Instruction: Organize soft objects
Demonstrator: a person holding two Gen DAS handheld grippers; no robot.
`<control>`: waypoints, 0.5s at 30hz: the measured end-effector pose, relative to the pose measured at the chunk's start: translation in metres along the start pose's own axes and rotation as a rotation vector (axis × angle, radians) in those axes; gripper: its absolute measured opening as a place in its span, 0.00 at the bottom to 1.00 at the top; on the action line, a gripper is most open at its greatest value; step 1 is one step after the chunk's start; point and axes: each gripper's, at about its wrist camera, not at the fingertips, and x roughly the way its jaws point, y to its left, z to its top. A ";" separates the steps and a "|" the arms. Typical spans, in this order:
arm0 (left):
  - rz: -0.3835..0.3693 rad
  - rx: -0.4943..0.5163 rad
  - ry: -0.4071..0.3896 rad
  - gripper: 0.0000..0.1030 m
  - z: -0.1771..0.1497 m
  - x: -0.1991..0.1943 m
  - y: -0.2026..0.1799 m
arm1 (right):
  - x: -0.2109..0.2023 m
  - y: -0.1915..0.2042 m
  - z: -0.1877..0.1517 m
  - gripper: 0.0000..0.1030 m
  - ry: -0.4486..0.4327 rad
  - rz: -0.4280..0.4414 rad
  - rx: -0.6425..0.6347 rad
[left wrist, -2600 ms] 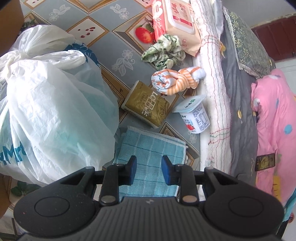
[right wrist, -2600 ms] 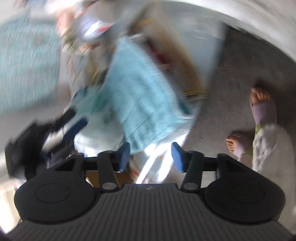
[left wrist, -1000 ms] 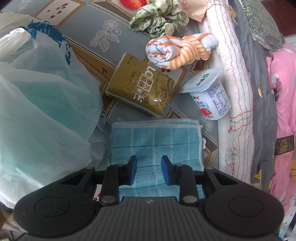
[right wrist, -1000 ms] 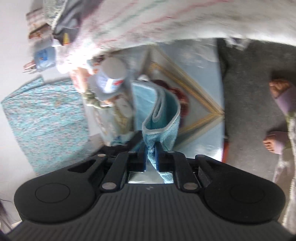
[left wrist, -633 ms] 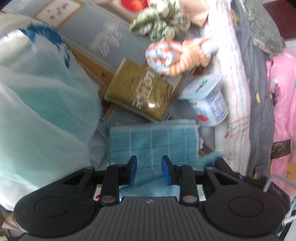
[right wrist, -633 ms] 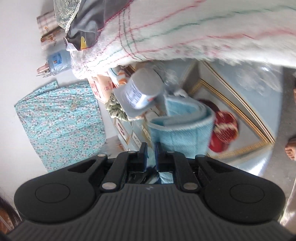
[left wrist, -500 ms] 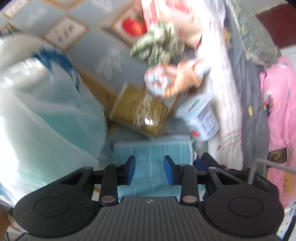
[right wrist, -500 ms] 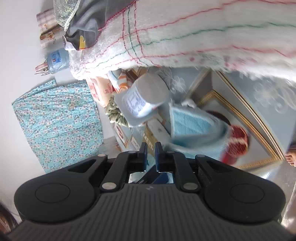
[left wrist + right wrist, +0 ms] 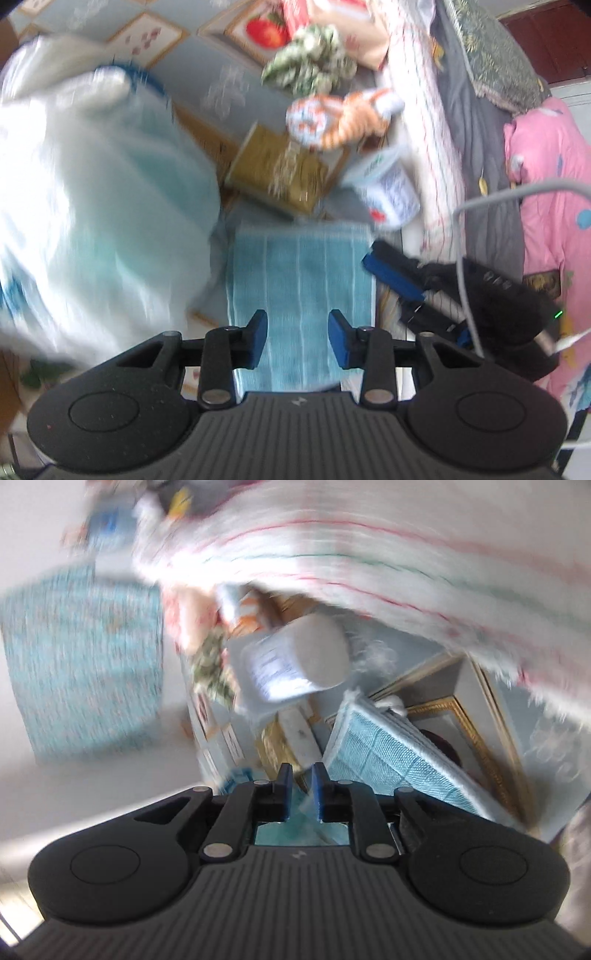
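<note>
While the folded light-blue checked cloth (image 9: 301,280) lies flat for tidying, the left gripper (image 9: 297,341) hovers empty above it, jaws parted; the right gripper (image 9: 300,792), near-clenched, is opening off its edge.

Blue checked towel (image 9: 301,273), folded flat on the patterned cloth (white edging), just below the yogurt cup; knotted orange-striped cloth (image 9: 340,118) and crumpled green one (image 9: 310,64) beyond
</note>
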 end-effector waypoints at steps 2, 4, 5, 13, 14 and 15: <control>-0.005 -0.018 0.017 0.35 -0.011 0.002 0.002 | -0.015 0.012 0.001 0.17 0.030 0.003 -0.092; -0.014 -0.033 0.028 0.35 -0.021 0.001 0.007 | -0.032 0.027 0.002 0.20 0.049 -0.010 -0.195; -0.018 -0.039 0.033 0.35 -0.025 0.002 0.008 | -0.041 0.036 0.002 0.23 0.054 -0.032 -0.253; -0.007 -0.138 0.042 0.40 -0.059 0.012 0.026 | -0.042 0.095 -0.014 0.37 0.301 -0.205 -0.785; -0.006 -0.167 0.039 0.40 -0.062 0.015 0.029 | -0.032 0.097 -0.017 0.37 0.360 -0.216 -0.838; -0.005 -0.200 0.033 0.40 -0.065 0.018 0.033 | -0.021 0.097 -0.020 0.37 0.425 -0.223 -0.892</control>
